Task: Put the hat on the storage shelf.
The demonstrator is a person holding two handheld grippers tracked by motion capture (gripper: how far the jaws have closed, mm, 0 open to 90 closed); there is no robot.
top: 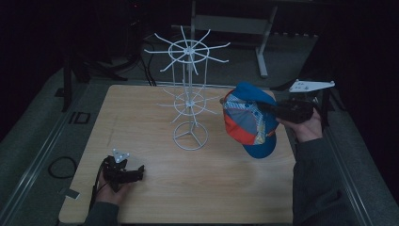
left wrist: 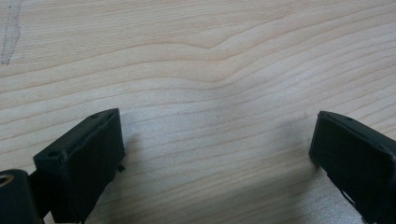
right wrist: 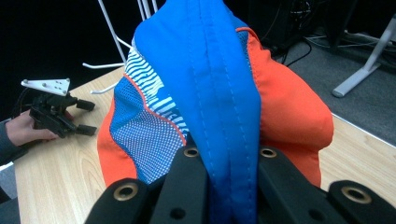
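A blue, orange and striped cap hangs in the air at the table's right side, just right of a white wire display rack. My right gripper is shut on the cap; in the right gripper view the two jaws pinch its blue fabric between them. The left gripper rests low over the wooden table near the front left corner, held by a hand. Its jaws stand wide apart in the left gripper view, with bare wood between the fingertips.
The rack has two tiers of thin radiating hooks and a ring base at mid-table. A metal table leg stands on the grey floor behind. A dark cable loops on the floor at left.
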